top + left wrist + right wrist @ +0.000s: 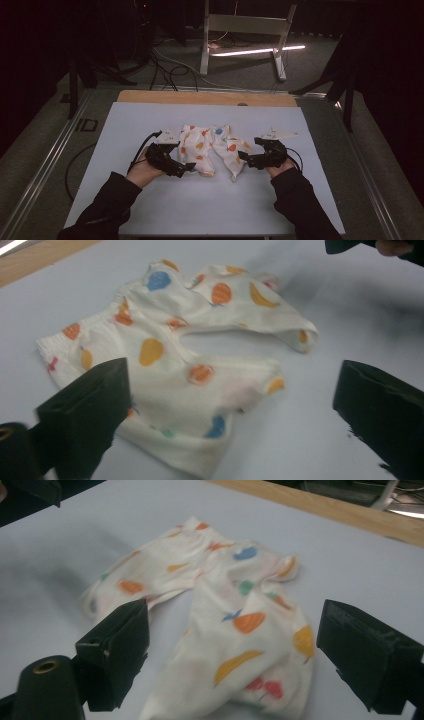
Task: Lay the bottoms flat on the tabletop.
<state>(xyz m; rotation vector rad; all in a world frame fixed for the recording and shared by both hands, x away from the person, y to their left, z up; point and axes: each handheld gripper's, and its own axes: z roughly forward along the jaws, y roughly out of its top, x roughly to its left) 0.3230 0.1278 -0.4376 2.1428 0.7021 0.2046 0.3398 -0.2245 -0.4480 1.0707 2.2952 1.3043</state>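
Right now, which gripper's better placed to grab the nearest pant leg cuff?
Likely right. The right gripper is open with a leg of the pants between its jaws. The left gripper, also open, sits beside the other leg's cuff.

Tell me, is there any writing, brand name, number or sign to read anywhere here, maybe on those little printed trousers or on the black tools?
There is none to read.
The small trousers carry a pattern of coloured fruit shapes and no letters.
The left gripper and right gripper show plain black jaws, both standing open, with no label.
The white table bears no marking.
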